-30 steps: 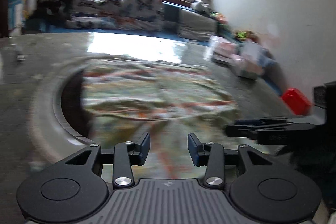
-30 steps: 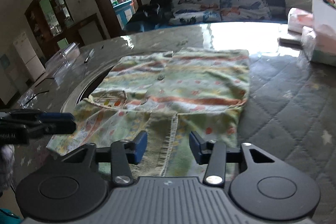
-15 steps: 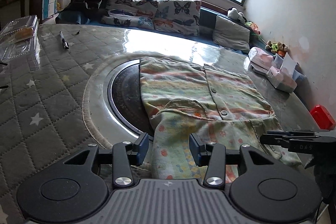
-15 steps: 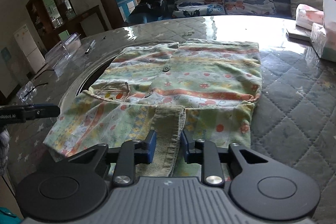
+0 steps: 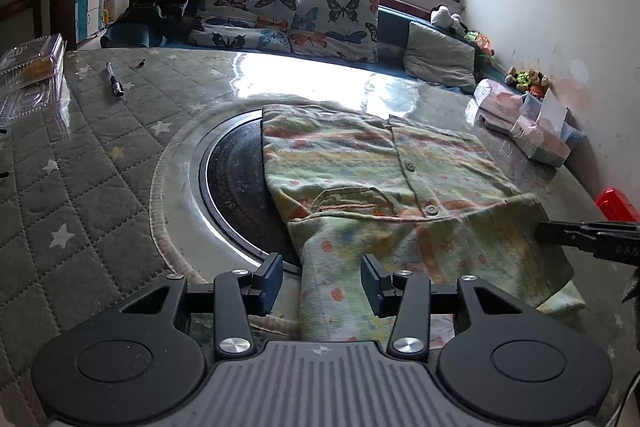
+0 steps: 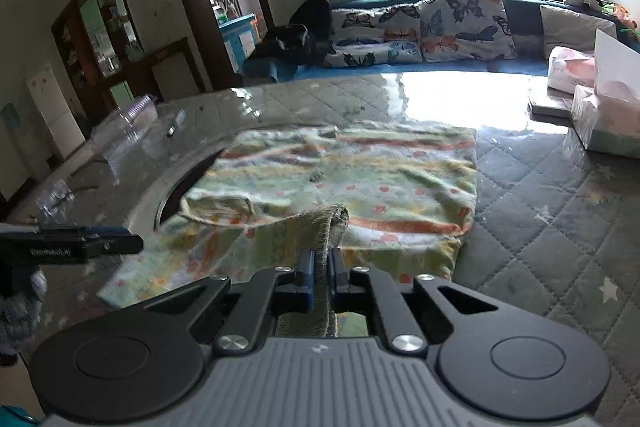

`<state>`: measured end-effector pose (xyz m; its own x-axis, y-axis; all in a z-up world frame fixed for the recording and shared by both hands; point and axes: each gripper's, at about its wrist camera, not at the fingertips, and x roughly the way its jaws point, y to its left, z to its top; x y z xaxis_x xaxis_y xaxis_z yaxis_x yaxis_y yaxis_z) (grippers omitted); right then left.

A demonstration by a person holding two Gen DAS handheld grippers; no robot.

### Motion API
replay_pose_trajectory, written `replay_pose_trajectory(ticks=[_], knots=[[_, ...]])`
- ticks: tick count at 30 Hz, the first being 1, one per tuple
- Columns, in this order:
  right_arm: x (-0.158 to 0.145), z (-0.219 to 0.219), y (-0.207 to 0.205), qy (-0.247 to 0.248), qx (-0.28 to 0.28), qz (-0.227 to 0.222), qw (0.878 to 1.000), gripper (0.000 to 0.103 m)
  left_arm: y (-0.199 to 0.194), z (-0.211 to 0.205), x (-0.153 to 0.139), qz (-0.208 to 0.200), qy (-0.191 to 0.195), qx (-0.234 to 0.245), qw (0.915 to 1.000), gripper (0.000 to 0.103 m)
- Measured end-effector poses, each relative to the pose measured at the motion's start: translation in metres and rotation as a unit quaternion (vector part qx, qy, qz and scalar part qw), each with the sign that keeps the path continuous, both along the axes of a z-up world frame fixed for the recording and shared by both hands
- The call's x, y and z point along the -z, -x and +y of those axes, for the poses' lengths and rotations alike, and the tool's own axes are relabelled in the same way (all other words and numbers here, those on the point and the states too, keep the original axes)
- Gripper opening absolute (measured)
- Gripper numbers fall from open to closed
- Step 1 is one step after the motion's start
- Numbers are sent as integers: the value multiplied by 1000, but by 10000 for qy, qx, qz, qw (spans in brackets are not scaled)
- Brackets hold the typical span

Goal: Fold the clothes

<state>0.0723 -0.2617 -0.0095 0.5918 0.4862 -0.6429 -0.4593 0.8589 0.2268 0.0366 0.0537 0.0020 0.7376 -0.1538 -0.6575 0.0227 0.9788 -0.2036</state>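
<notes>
Right gripper: jaws closed on the ribbed cuff of the shirt, cuff raised off the cloth. Left gripper: jaws open, empty, straddling the near sleeve edge. The shirt lies flat near the tabletop's middle, partly over the round inset.

Risk, as judged: only the thin cuff is pinched; a quick pull could slip it or drag the whole shirt askew.

Half a second earlier the right jaws were wider apart; the left remains open.
</notes>
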Motion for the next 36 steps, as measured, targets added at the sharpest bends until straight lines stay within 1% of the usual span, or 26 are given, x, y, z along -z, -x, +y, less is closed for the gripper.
replay_pose_trajectory(ticks=[3, 5, 7, 9, 10, 12, 13, 19, 21, 23, 26, 29, 33, 36], knots=[[6, -1, -2, 46, 101, 19, 9999, 6, -2, -3, 1, -16, -168, 22, 9999, 45], [5, -2, -2, 13, 139, -41, 9999, 6, -4, -4, -1, -75, -144, 69, 9998, 44], [0, -2, 0, -45, 116, -133, 9998, 6, -7, -6, -3, -135, -112, 118, 9998, 38], [-2, 0, 0, 0, 92, -174, 9998, 6, -9, -8, -5, -194, -79, 166, 9996, 31], [-2, 1, 0, 25, 81, -192, 9998, 6, -11, -11, -5, -224, -63, 230, 9995, 30], [3, 1, -3, 65, 121, -117, 9998, 6, -14, -15, -3, -260, -45, 345, 9991, 24], [5, 1, -4, 80, 149, -74, 9998, 6, -17, -17, -1, -259, -56, 391, 9989, 23], [21, 1, -8, 260, 189, 161, 9994, 7, -28, -15, 20, 100, -252, 343, 9990, 21], [20, 0, -9, 321, 196, 154, 9992, 8, -26, -12, 17, 85, -216, 312, 9992, 21], [13, 0, -7, 356, 180, 12, 9992, 9, -24, -10, 13, 46, -187, 299, 9994, 22], [3, 2, -7, 323, 120, -189, 9992, 10, -22, -14, 4, -72, -132, 376, 9992, 22], [0, 11, -13, 305, -23, -279, 9991, 10, -27, -23, 1, -128, -155, 467, 9987, 23], [10, 25, -20, 353, -310, -150, 9988, 11, -34, -30, 7, -19, -218, 508, 9985, 24], [19, 27, -22, 454, -381, 10, 9982, 17, -35, -28, 15, 114, -272, 512, 9983, 28]])
